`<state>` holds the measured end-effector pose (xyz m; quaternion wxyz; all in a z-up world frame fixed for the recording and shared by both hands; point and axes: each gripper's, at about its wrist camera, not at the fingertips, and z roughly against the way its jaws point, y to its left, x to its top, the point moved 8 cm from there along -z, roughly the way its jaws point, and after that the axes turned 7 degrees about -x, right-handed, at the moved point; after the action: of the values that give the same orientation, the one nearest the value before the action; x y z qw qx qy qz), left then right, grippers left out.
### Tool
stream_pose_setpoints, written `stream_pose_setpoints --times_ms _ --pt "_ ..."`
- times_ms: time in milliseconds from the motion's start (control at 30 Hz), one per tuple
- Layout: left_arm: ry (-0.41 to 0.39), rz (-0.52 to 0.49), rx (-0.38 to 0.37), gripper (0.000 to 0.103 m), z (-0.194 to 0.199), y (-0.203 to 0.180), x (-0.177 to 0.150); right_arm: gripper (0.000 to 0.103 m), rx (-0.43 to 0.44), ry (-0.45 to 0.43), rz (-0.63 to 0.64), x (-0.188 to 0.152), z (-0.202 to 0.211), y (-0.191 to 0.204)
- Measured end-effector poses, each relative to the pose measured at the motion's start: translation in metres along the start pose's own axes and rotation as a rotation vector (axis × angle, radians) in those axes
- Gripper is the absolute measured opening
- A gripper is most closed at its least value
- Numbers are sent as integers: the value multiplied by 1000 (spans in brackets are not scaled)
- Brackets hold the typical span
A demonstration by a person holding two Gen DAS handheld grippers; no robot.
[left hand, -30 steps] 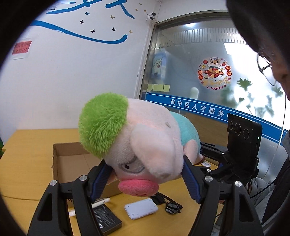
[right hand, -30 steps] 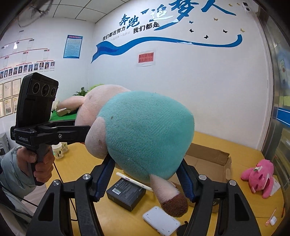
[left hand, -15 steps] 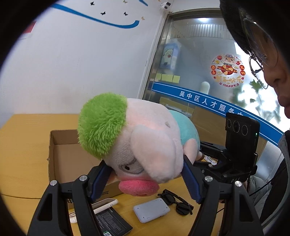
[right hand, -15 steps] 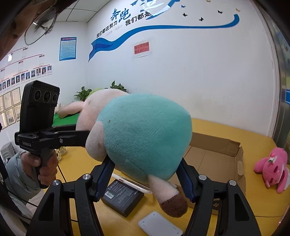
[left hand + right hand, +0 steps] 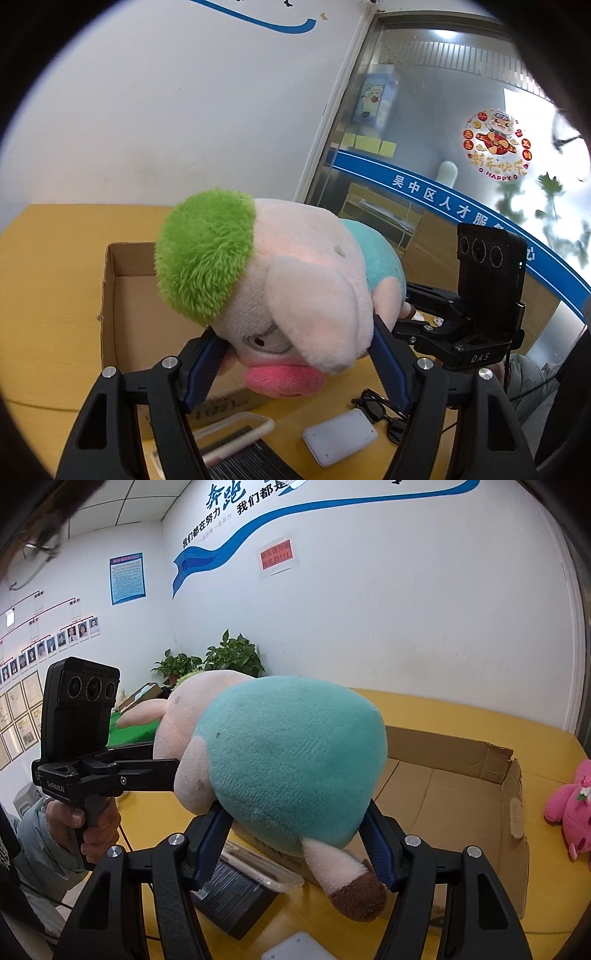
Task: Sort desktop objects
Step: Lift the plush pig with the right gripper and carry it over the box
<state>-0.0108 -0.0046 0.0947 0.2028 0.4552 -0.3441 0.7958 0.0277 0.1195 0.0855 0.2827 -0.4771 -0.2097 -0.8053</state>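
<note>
Level, both grippers' fingers [image 5: 207, 363] clamp the plush pig [image 5: 295, 288].

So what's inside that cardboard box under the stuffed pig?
The part of the cardboard box that shows holds only bare brown floor and walls. The stuffed pig, gripped by both tongs, the left and the right, hides the near part.

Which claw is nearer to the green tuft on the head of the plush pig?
Left. The left claw clamps the head of the plush pig, just under its green tuft; the right claw clamps the teal body at the toy's far end.
</note>
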Motion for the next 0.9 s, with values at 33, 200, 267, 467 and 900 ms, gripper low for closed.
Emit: stream_pose_setpoints --times_ms 33,200,267,467,900 --pt "8 5 -1 74 -5 7 8 71 -6 8 4 11 -9 -7" --pt "56 6 26 74 -39 55 62 71 -21 37 -4 61 -55 -40" --pt "78 12 42 74 -55 77 81 71 -16 52 -29 79 -79 -58" --pt "162 172 81 74 -108 157 93 71 4 142 -96 94 -161 -101" --pt "364 461 274 74 -171 256 8 69 23 371 -240 23 -308 -139"
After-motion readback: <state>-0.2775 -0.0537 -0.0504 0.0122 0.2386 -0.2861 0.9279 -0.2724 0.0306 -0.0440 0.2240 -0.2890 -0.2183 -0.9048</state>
